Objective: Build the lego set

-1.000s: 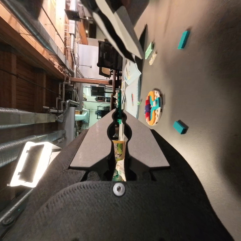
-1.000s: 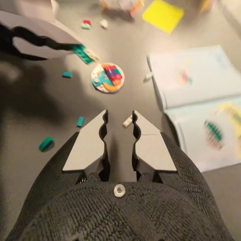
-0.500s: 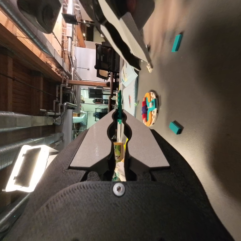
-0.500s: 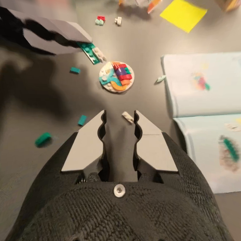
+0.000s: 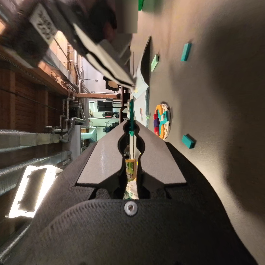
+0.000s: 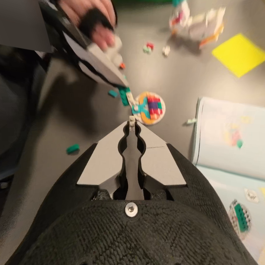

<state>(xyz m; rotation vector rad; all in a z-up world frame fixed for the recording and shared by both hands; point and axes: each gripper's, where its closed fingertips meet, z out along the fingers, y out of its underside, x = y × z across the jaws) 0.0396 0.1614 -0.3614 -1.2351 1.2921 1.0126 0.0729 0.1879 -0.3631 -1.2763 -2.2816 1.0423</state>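
The right gripper (image 6: 132, 124), empty and open a moment ago, now pinches a small white plate (image 6: 131, 121). Ahead to its left, the left gripper (image 5: 131, 126) stays clamped on the green plate assembly (image 5: 131, 114), probably awaiting joining.

1. A dark grey table (image 6: 179, 80) carries everything.
2. A round white Lego disc (image 6: 150, 109), topped with orange, teal, red and purple pieces, lies near the middle.
3. Loose teal bricks (image 6: 72, 148) lie scattered to its left.
4. An open instruction booklet (image 6: 229, 140) lies to the right.
5. A yellow sheet (image 6: 240, 56) lies at the far right, beside a blurred heap of bags (image 6: 196, 27).
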